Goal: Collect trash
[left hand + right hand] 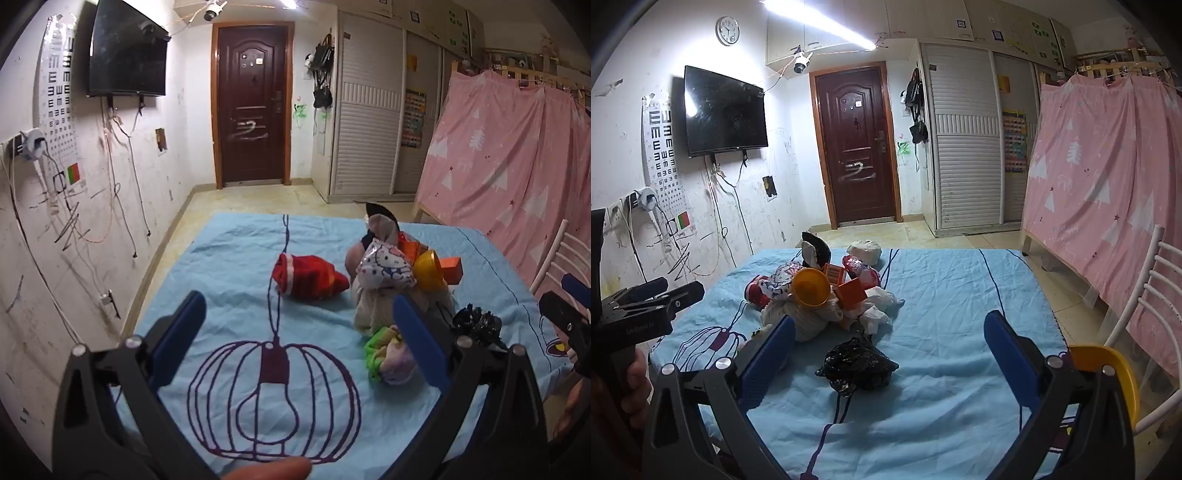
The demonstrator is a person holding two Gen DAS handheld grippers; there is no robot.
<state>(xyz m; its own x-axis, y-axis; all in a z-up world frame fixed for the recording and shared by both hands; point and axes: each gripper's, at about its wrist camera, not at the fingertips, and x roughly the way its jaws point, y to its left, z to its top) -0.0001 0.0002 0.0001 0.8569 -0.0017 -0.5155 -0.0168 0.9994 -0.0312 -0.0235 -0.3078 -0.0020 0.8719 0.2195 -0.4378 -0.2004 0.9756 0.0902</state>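
Nothing collected yet. Both claws, left claw point(299, 339) and right claw point(890, 354), gape empty. Black bag point(857, 363) lies on the desk point(960, 295), just before the trash pile point(827, 291).

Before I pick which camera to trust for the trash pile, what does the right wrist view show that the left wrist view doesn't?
Only the right wrist view shows the wall clock, a white bundle at the far edge of the bed, white crumpled paper and a yellow bowl near the chair.

Only the left wrist view shows the green-edged cloth and the whole red sock.

Both show the black plastic bag, the yellow funnel, the door and the blue sheet.
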